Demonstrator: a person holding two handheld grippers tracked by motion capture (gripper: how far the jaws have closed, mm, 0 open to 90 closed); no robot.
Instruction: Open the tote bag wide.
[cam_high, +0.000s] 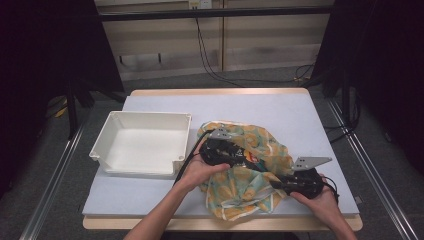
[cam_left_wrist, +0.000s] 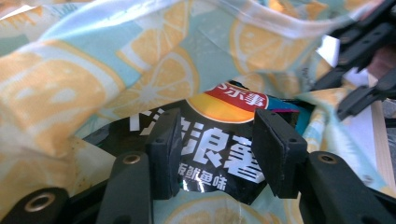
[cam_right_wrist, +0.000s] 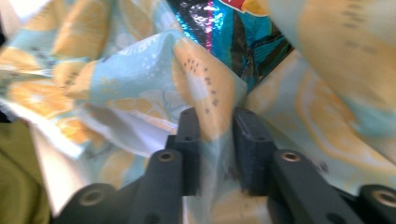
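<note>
Between the pads of our left gripper (cam_left_wrist: 217, 154) sits a black crisp packet (cam_left_wrist: 224, 149) with white characters and a red and yellow logo; the jaws stand apart on either side of it, and we cannot tell whether they actually press it. The packet lies inside the lemon-print cloth bag (cam_left_wrist: 140, 70), whose fabric arches over it. From the high view this gripper (cam_high: 227, 150) is reaching into the bag's opening, held by our left hand (cam_high: 197, 170), with the grey plate (cam_high: 218, 133) on top.

Our right gripper (cam_right_wrist: 217, 154) pinches a fold of the same bag (cam_right_wrist: 205, 88) between nearly closed jaws; beyond the fold a shiny blue and black corner of the packet (cam_right_wrist: 224, 28) shows. Seen from above, the right gripper (cam_high: 300, 182) is at the bag's near right edge, in our right hand (cam_high: 322, 200).

Around both, the bag (cam_high: 260, 150) lies crumpled on the grey table (cam_high: 280, 110), right of centre and toward the near edge. Just to its left stands a white plastic bin (cam_high: 115, 132).
</note>
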